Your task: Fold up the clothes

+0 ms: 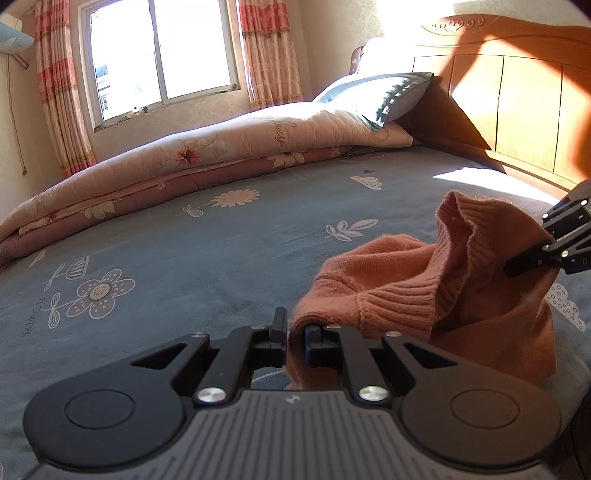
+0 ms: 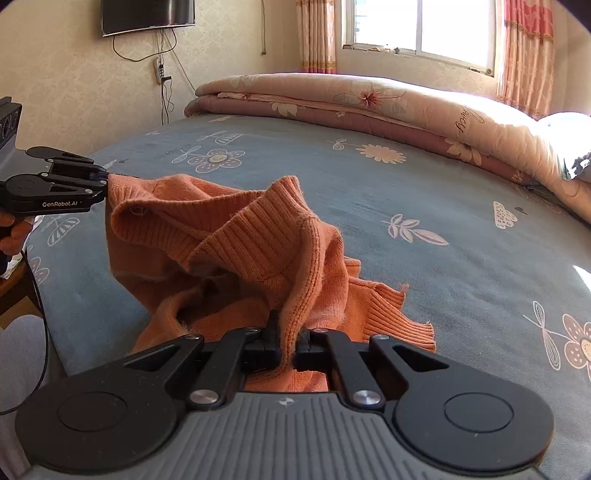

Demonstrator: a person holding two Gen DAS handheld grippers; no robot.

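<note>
An orange knit sweater (image 1: pixel 406 280) with ribbed edges lies bunched on the blue-grey flowered bed sheet (image 1: pixel 221 251). My left gripper (image 1: pixel 295 330) is shut on one edge of the sweater, low in the left wrist view. At the right edge of that view, my right gripper (image 1: pixel 513 265) pinches another part and holds it raised. In the right wrist view, the right gripper (image 2: pixel 290 334) is shut on a fold of the sweater (image 2: pixel 240 236). The left gripper (image 2: pixel 106 181) at far left grips a ribbed corner. The fabric hangs slack between the two.
A folded pink floral quilt (image 1: pixel 184 158) runs along the bed's far side under the window (image 1: pixel 159 51). A pillow (image 1: pixel 380 94) leans on the wooden headboard (image 1: pixel 517 110). A person's hand (image 2: pixel 14 229) holds the left gripper at the bed's near edge. A TV (image 2: pixel 147 14) hangs on the wall.
</note>
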